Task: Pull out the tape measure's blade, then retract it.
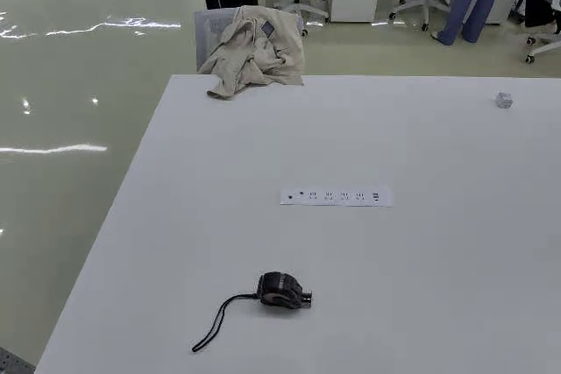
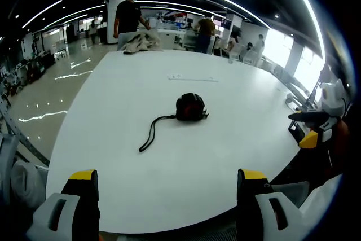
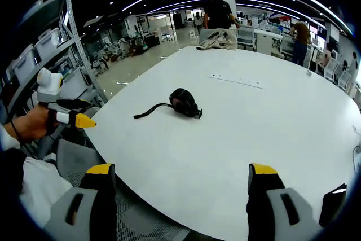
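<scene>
A black tape measure (image 1: 282,290) lies untouched near the front of the white tabletop (image 1: 421,243) as the left claw (image 2: 167,176) and right claw (image 3: 181,169) hang spread and empty before it; a loose pinch could send it skidding.

Head high, gripper views low, shared table (image 1: 438,260)
</scene>
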Action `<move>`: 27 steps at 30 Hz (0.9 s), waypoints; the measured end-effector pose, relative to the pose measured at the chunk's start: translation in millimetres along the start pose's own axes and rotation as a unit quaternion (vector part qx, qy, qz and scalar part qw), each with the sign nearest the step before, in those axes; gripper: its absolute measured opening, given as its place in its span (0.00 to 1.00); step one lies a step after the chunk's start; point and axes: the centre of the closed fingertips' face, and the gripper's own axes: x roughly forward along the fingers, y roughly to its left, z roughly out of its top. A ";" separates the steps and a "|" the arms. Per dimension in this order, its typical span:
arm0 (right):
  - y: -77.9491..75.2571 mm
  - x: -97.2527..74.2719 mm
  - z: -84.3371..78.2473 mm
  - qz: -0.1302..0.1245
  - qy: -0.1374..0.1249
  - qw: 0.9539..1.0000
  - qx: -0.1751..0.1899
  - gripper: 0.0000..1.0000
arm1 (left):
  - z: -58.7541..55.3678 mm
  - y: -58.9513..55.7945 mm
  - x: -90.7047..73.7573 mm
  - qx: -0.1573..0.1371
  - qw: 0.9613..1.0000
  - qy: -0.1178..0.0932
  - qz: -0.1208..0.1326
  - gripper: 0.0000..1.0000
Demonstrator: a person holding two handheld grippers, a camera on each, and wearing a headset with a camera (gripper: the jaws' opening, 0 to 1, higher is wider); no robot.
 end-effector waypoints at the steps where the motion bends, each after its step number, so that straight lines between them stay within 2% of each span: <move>1: 0.0 0.2 0.2 0.000 0.000 1.000 0.000 1.00 | 0.4 0.1 0.3 0.001 1.000 0.000 0.000 1.00; 16: -1.3 6.8 4.0 0.005 0.004 1.000 -0.018 1.00 | 8.7 5.2 5.7 0.011 1.000 -0.002 -0.003 1.00; 27: -3.8 11.2 4.2 0.007 0.006 1.000 -0.027 1.00 | 9.8 0.5 13.8 0.021 1.000 -0.001 -0.011 1.00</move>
